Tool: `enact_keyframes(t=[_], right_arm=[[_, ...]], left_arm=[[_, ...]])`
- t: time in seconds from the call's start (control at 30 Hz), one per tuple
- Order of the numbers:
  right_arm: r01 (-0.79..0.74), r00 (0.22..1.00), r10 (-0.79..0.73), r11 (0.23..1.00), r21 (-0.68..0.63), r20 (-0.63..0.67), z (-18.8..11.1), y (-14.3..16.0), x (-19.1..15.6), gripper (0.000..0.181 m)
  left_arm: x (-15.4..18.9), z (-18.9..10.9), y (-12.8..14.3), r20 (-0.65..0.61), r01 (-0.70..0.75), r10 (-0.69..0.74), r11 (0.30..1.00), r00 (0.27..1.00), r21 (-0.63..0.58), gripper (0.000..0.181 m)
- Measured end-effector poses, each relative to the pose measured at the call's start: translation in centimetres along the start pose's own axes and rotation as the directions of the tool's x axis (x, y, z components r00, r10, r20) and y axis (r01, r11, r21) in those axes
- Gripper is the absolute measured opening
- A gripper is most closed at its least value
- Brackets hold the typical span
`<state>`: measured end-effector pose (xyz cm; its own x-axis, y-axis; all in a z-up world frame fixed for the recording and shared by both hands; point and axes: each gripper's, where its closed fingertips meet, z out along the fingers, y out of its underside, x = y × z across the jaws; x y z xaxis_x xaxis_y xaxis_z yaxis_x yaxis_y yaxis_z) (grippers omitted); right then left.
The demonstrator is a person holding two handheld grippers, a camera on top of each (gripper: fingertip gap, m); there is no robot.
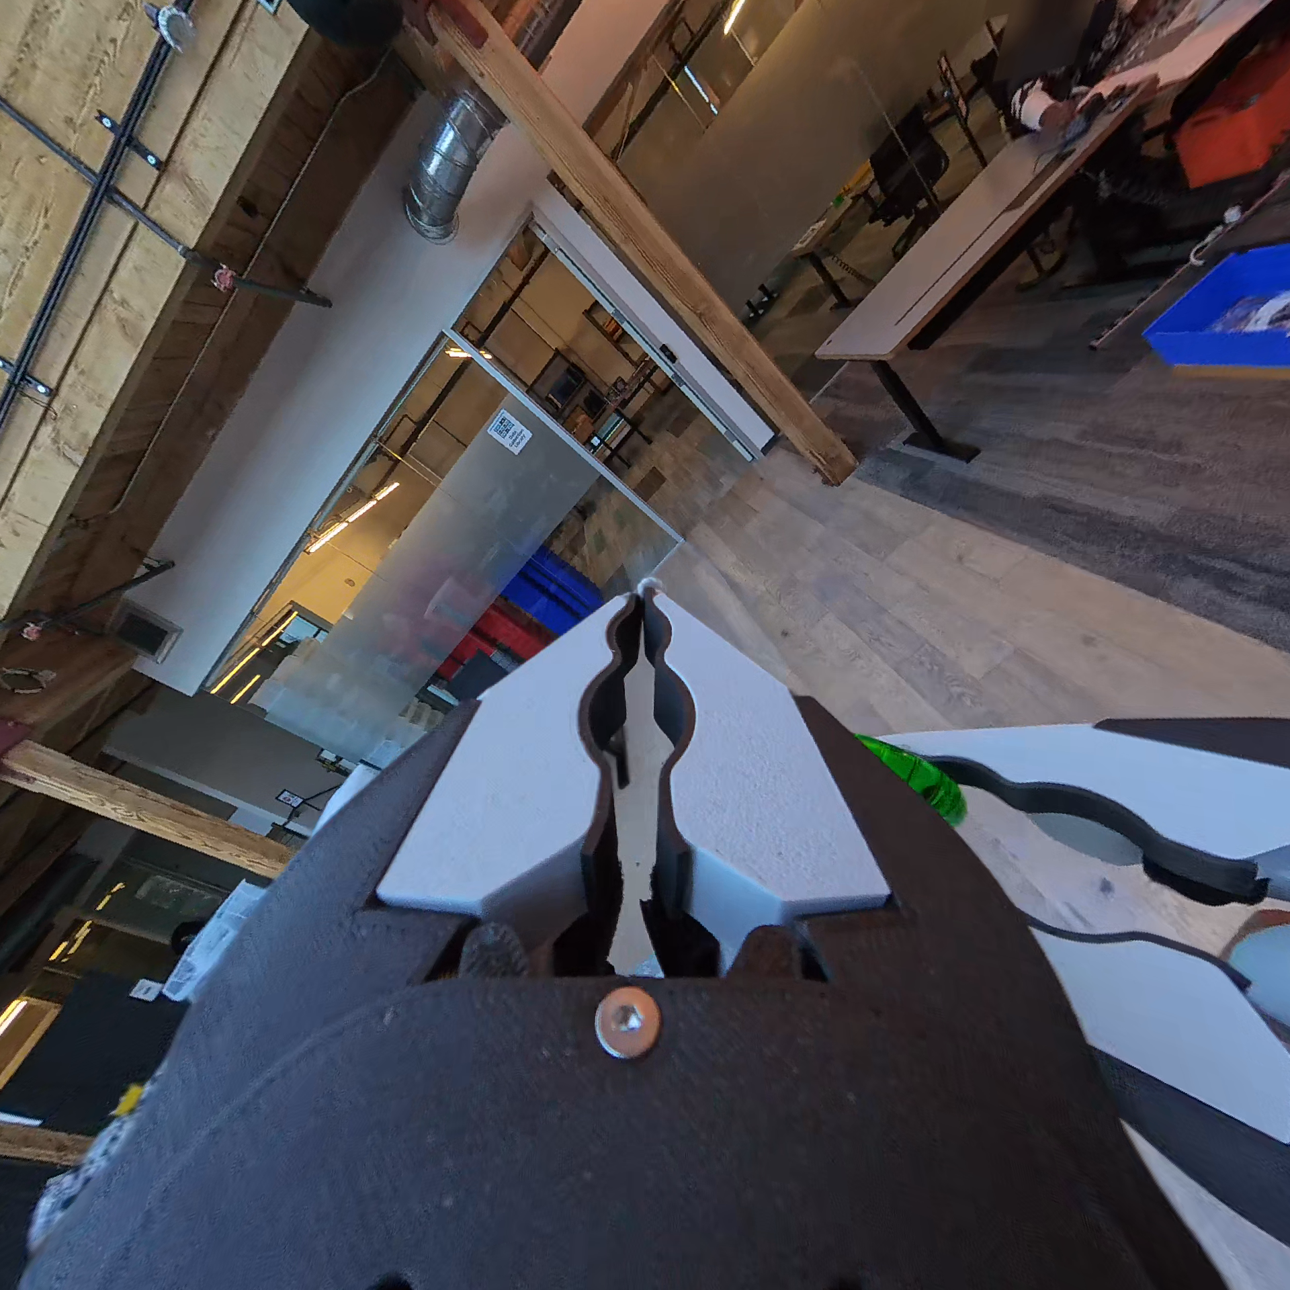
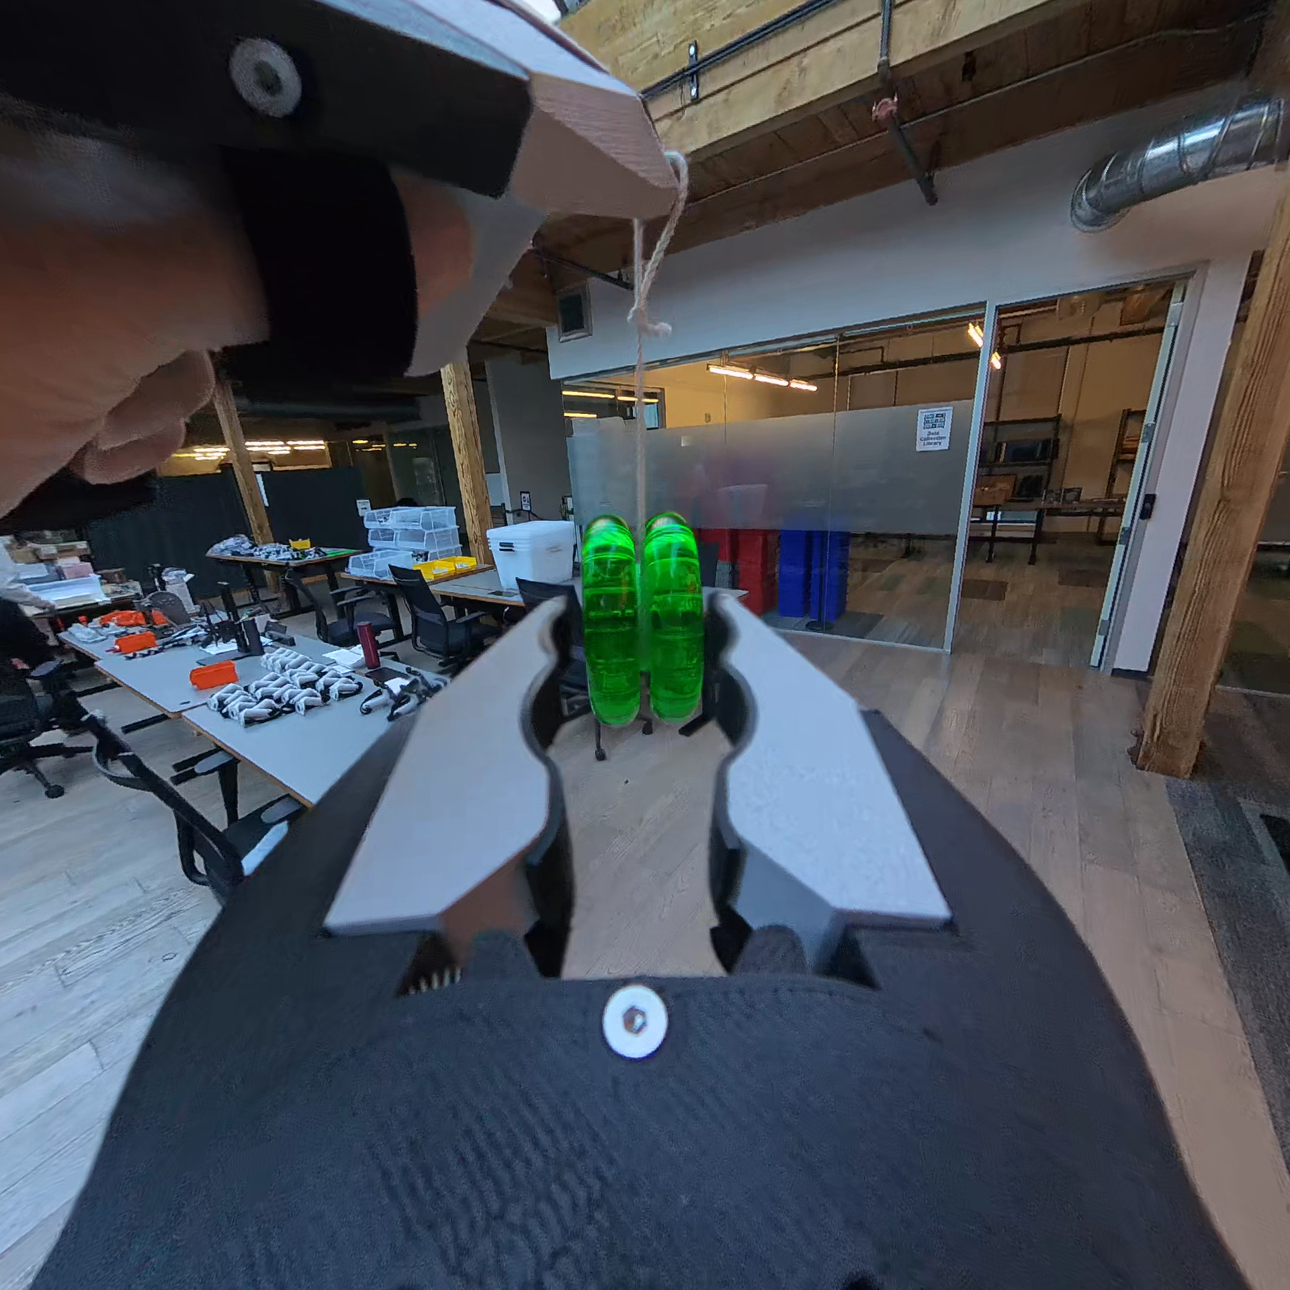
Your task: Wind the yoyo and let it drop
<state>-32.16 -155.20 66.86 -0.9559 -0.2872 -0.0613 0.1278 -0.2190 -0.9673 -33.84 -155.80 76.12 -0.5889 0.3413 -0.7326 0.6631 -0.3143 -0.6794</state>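
Hanging on a short length of string (image 2: 639, 391), the green yoyo (image 2: 642, 618) sits in mid-air between the tips of the right hand-held gripper (image 2: 641, 621), whose jaws stand apart on either side of it without clearly touching it. The left hand-held gripper (image 1: 642, 604), up and to the left in the right wrist view, has its jaws together, clamped on the string's top end. With so little string showing, the winding looks mostly done, and the drop is not yet made.
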Motion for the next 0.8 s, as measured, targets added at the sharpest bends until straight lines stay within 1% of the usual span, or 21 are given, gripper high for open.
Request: enact_keyframes(t=[0.03,0.07,0.1,0.13,0.23,0.3,0.37,0.4,0.47,0.57,0.67,0.8], right_arm=[[-0.008,1.000,0.008,1.000,-0.027,0.007,0.5,0.5,0.1,0.077],[-0.003,0.999,0.005,0.998,-0.056,0.039,0.9,0.8,-0.1,0.111],[-0.005,0.999,0.008,0.998,-0.058,0.038,1.1,0.3,0.3,0.125],[-0.005,1.000,0.005,1.000,-0.021,0.025,0.7,-1.1,1.0,0.129],[0.048,0.998,-0.043,0.992,0.119,-0.046,-1.7,-7.3,3.8,0.128],[0.079,0.994,-0.065,0.982,0.171,-0.088,-3.2,-10.7,5.1,0.127],[0.121,0.988,-0.098,0.973,0.199,-0.122,-4.1,-12.9,5.4,0.127],[0.145,0.983,-0.117,0.967,0.210,-0.141,-4.4,-13.4,5.3,0.127],[0.183,0.976,-0.152,0.960,0.210,-0.155,-4.5,-13.5,4.7,0.127],[0.209,0.971,-0.182,0.962,0.179,-0.155,-4.0,-11.9,3.8,0.126],[0.193,0.975,-0.170,0.968,0.161,-0.142,-3.7,-10.0,3.4,0.126],[0.154,0.983,-0.137,0.978,0.143,-0.121,-3.3,-8.1,3.5,0.122]], left_arm=[[-0.2,0.5,0.5,0.002,-0.016,0.016,1.000,1.000,-0.012,0.000],[-0.5,0.9,0.9,0.003,-0.017,0.017,1.000,1.000,-0.013,0.000],[-0.9,1.3,1.2,0.002,-0.006,0.006,1.000,1.000,-0.011,0.000],[-1.3,1.6,1.5,0.002,0.008,-0.008,1.000,1.000,-0.009,0.000],[-2.2,2.4,2.5,0.004,0.044,-0.044,0.999,0.999,0.004,0.000],[-2.3,2.6,3.1,0.004,0.048,-0.048,0.999,0.999,0.022,0.000],[-2.1,2.6,3.5,-0.002,0.051,-0.051,0.998,0.999,0.040,0.000],[-1.9,2.7,3.8,-0.004,0.052,-0.052,0.998,0.999,0.048,0.000],[-1.8,2.8,4.5,-0.006,0.057,-0.056,0.997,0.998,0.049,0.000],[-2.1,2.7,5.3,0.000,0.087,-0.088,0.995,0.996,0.053,0.000],[-2.4,2.3,6.0,-0.001,0.132,-0.132,0.989,0.991,0.063,0.000],[-3.2,1.6,6.8,0.029,0.118,-0.120,0.991,0.992,0.065,0.000]])
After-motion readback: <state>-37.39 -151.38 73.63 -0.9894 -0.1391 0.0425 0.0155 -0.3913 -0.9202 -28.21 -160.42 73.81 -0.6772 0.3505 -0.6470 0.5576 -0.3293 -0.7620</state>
